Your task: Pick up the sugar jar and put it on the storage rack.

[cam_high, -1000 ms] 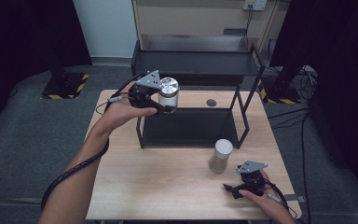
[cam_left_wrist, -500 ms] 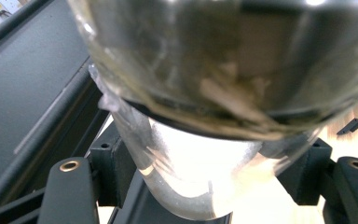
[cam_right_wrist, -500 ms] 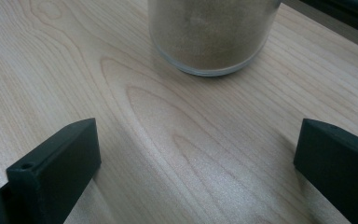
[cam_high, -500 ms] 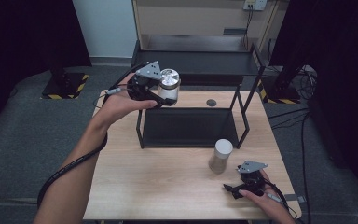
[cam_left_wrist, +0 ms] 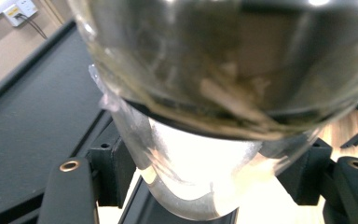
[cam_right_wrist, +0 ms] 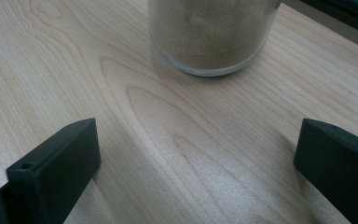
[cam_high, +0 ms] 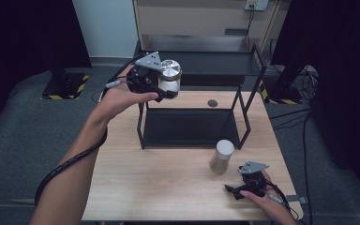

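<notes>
So nearest the person, at about 5 o'clock on the pale wooden table (cam_high: 168,187), the right gripper (cam_high: 244,187) is resting with its black jaws spread wide apart and nothing between them. Just beyond it, toward 12 from that gripper, stands the clear glass jar with a silver lid (cam_high: 222,156), filled nearly to the top with a fine tan powder, spice or ground grain maybe, can't tell which. The right gripper view has its glass base (cam_right_wrist: 213,37) sitting flat on the wood, well clear of both jaws.

Farther back is the black metal two-tier shelf rack (cam_high: 192,126). Its lower tray looks bare; there's a small dark round thing (cam_high: 212,103) on the table behind it.

Up at 11 o'clock the left gripper (cam_high: 165,86) is clamped on the second clear glass jar with a shiny metal lid (cam_high: 170,77), held in the air beside the near left corner of the rack's top tier. Contents look pale, whitish, and the left gripper view (cam_left_wrist: 205,182) is too close to say more.

My take: it's headed for the top tier. I'd carry it level over the edge rail first, then lower it straight and let go once the base sits flat.
</notes>
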